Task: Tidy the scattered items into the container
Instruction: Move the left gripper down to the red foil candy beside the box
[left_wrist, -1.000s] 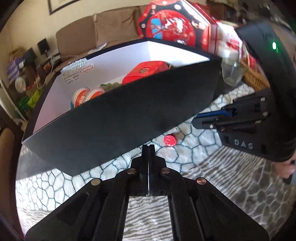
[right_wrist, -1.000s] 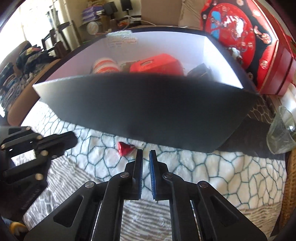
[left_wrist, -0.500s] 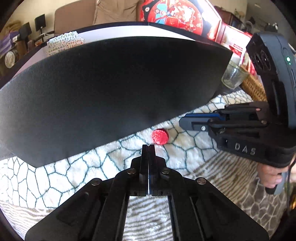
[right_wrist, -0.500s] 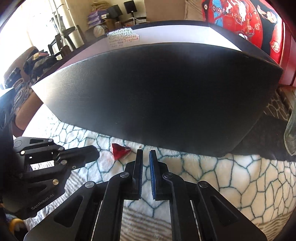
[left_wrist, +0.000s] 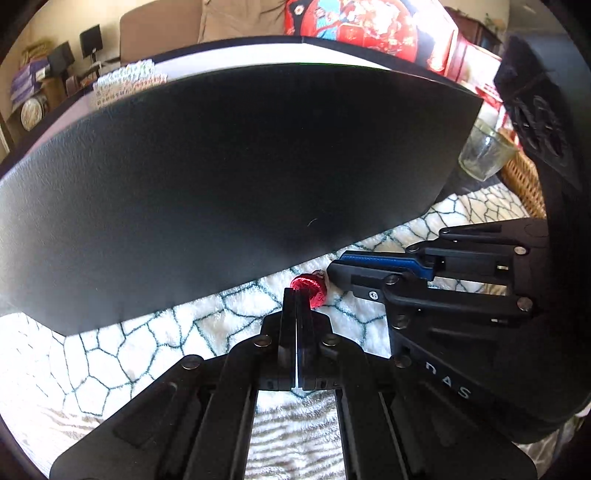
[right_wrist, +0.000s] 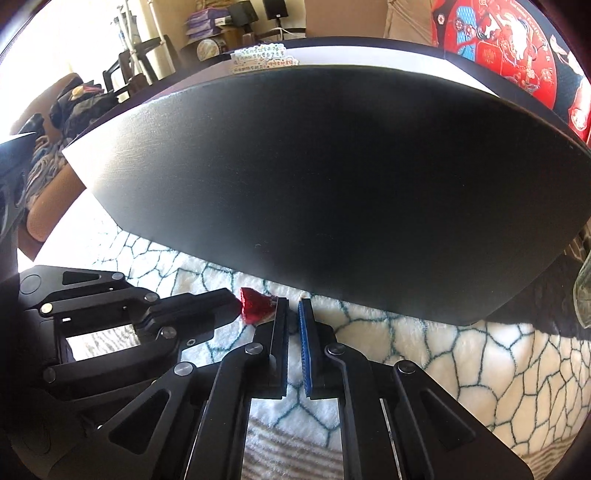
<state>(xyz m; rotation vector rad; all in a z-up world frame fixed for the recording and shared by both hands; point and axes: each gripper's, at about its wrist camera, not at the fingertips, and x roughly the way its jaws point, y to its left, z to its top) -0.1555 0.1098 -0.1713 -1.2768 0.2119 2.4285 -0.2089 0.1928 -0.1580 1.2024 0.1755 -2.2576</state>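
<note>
Left claw: jaws pressed flat together, nothing between them, tips down just short of the small red foil-wrapped sweet and maybe brushing it. Right claw: jaws all but shut, only a thin slit left, nothing gripped; its blue-padded fingers come in from the other side, so the sweet sits wedged between the two claws on the white fleece cloth with dark honeycomb lines that covers the tabletop.

Step in hand, by the look of it: closing in on the last loose item seen outside the large black box with white inner walls. Sweet lies just beside the foot of the box's near wall.

Next move calls for opening one claw wide enough to straddle the wrapper, then a careful pinch, then a lift over the tall wall. Crinkled foil likely to slip or skid on fleece if nudged.

Hidden: box contents entirely, behind the near wall. Tabletop edges cut off in both views. Part of the sweet masked by claw tips. Unclear whether either claw actually touches it. Clear glass tumbler stands beyond the box's corner.
</note>
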